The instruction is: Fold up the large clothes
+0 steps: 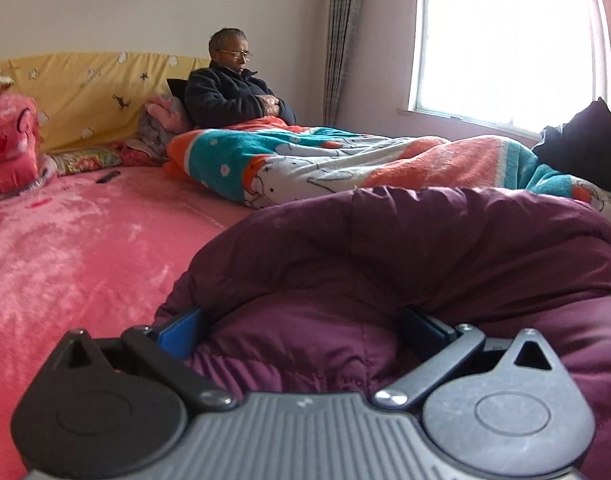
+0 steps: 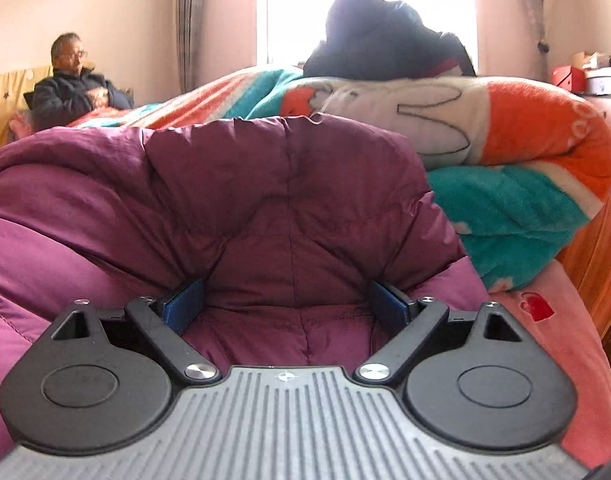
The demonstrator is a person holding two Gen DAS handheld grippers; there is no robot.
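To the left of the purple padded coat (image 1: 385, 248) the pink bedspread (image 1: 85, 240) lies open, while the rolled orange-and-teal blanket (image 2: 505, 152) and a seated person (image 1: 233, 92) block the far side

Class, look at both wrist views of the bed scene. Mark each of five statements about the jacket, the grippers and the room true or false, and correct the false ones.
1. The left hand-held gripper has its fingers spread apart, with the purple padded jacket bulging between them. True.
2. The right hand-held gripper is shut tight with nothing between its fingers. False: its fingers are apart, pressed into the jacket.
3. The jacket lies on a green sheet. False: it lies on a pink bedspread.
4. A person in a dark top sits at the head of the bed, under a colourful blanket. True.
5. A dark garment lies on top of the blanket by the window. True.
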